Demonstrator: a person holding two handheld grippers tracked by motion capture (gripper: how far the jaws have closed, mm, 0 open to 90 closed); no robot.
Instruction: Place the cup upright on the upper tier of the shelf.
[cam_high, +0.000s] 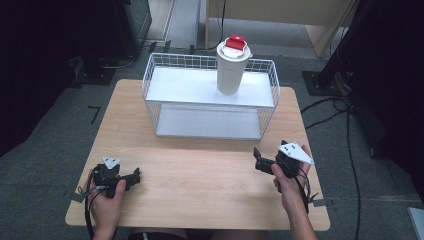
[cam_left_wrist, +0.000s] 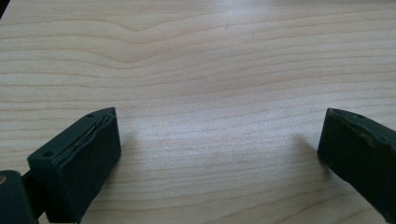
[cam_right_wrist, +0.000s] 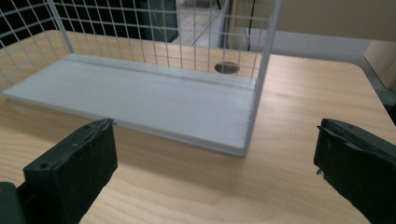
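A: High view. Cup (cam_high: 231, 70) with a red-and-white lid stands upright on the top shelf of the wire rack (cam_high: 210, 97), toward its right end, near the front edge. My guess: parked up there to be lifted off.

B: Grippers?

A: Both low at the near edge of the table (cam_high: 200, 185), well apart from the rack. Left gripper (cam_high: 134, 176) rests by the left corner, right gripper (cam_high: 258, 159) angled toward the rack. Wide bare wood between them, so room to swing.

B: Left gripper view?

A: Jaws spread wide, nothing between, plain wood grain under them.

B: Right gripper view?

A: Jaws also wide and empty. Lower shelf (cam_right_wrist: 135, 100) lies bare ahead; the rack's corner post (cam_right_wrist: 261, 79) stands between the jaws' line and open table to the right. I'd judge that post and the top rim the edges to mind when reaching up for the cup.
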